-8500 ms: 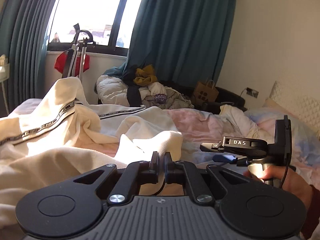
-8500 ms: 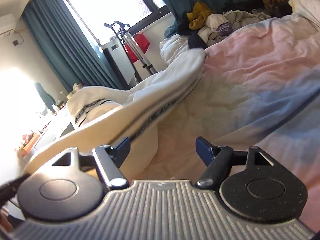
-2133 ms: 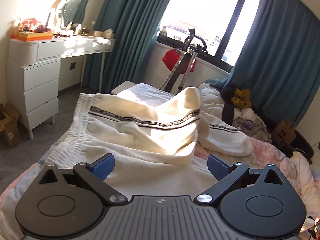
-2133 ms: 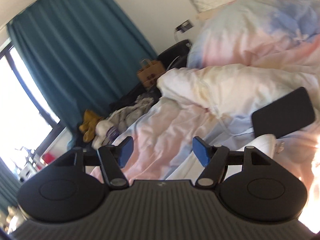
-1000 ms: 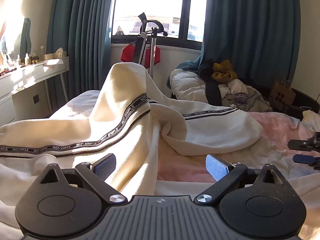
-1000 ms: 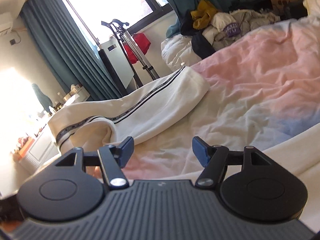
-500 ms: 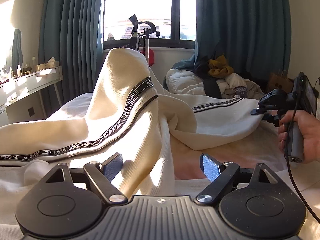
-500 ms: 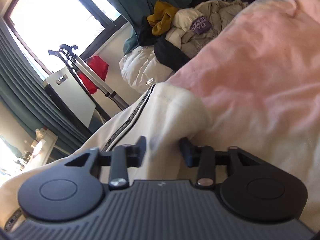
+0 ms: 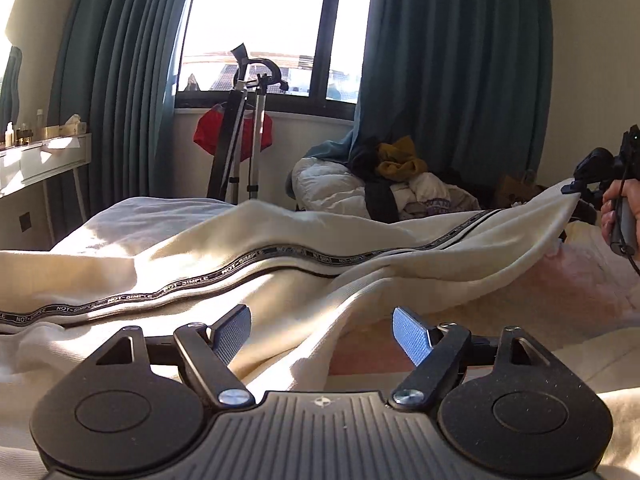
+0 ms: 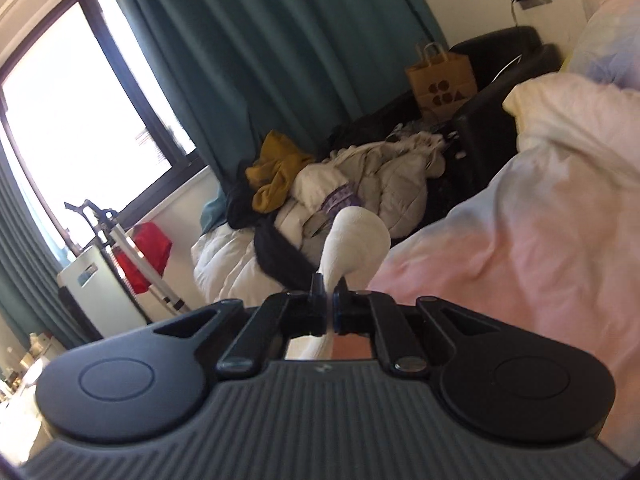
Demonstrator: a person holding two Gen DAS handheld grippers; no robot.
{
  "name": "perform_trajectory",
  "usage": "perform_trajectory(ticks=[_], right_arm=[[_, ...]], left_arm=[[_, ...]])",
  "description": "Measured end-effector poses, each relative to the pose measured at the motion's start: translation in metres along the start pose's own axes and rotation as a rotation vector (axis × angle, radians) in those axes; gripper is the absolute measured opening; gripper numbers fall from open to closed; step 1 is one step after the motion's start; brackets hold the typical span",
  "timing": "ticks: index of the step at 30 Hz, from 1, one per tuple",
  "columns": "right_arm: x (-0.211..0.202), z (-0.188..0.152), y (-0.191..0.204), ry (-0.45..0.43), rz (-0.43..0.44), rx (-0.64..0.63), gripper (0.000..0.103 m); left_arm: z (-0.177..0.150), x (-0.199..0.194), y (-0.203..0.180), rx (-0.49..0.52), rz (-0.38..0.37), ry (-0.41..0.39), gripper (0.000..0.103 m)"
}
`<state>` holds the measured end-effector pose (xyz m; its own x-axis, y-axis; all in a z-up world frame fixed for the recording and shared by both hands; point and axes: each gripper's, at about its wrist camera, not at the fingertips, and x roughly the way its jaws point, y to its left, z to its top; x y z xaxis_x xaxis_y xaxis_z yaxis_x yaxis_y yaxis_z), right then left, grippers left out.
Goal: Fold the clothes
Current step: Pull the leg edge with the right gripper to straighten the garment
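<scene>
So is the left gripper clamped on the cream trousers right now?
No, the left gripper is open, its blue pads apart over the cream trousers.

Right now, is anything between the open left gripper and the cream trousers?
Nothing visible. The left gripper is open with the trousers lying just ahead of its fingertips. The right gripper is shut on their far end.

cream trousers [image 9: 320,240] with black lettered stripe, teal curtains [image 9: 452,80].

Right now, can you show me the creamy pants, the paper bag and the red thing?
creamy pants [image 9: 360,240], left wrist view, on the leg above the black stripe
paper bag [image 10: 442,76], right wrist view, on its front
red thing [image 9: 206,134], left wrist view, on its left half
</scene>
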<state>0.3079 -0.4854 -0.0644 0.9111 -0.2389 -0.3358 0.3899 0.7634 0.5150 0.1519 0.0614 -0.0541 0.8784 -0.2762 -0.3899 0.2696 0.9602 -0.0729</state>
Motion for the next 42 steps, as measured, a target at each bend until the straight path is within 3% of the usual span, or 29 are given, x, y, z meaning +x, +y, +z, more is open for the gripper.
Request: perform_trajectory(ticks=[3, 6, 11, 12, 18, 20, 22, 25, 30, 33, 39, 42], right_arm=[[-0.011, 0.033, -0.037, -0.04, -0.079, 0.009, 0.006], [-0.018, 0.042, -0.071, -0.052, -0.151, 0.031, 0.006], [-0.019, 0.017, -0.124, 0.021, -0.244, 0.07, 0.006], [-0.019, 0.007, -0.135, 0.035, -0.257, 0.079, 0.006], [-0.03, -0.053, -0.196, 0.096, -0.321, 0.149, 0.006], [-0.038, -0.063, -0.206, 0.096, -0.314, 0.18, 0.006], [-0.049, -0.064, -0.205, 0.076, -0.297, 0.174, 0.006], [-0.066, -0.062, -0.202, 0.043, -0.28, 0.15, 0.006], [-0.081, -0.076, -0.215, 0.067, -0.309, 0.137, 0.006], [-0.085, -0.078, -0.217, 0.09, -0.297, 0.123, 0.008], [-0.12, -0.08, -0.188, 0.077, -0.315, -0.018, 0.01], [-0.144, -0.077, -0.183, 0.054, -0.313, -0.01, 0.01]], left_arm=[[-0.002, 0.004, -0.015, 0.081, -0.047, 0.033, 0.08], [-0.014, 0.015, -0.032, 0.155, -0.086, 0.091, 0.075], [-0.039, 0.029, -0.057, 0.282, -0.064, 0.151, 0.06], [-0.042, 0.03, -0.057, 0.277, -0.072, 0.153, 0.054], [-0.04, 0.032, -0.042, 0.195, -0.115, 0.162, 0.047], [-0.039, 0.031, -0.041, 0.179, -0.141, 0.17, 0.037], [-0.039, 0.031, -0.042, 0.182, -0.168, 0.187, 0.019], [-0.039, 0.027, -0.046, 0.21, -0.179, 0.186, 0.009], [-0.042, 0.034, -0.039, 0.099, -0.208, 0.263, 0.007], [-0.044, 0.035, -0.039, 0.086, -0.204, 0.274, 0.008], [-0.045, 0.03, -0.041, 0.051, -0.194, 0.279, 0.011], [-0.044, 0.022, -0.043, 0.031, -0.19, 0.276, 0.021]])
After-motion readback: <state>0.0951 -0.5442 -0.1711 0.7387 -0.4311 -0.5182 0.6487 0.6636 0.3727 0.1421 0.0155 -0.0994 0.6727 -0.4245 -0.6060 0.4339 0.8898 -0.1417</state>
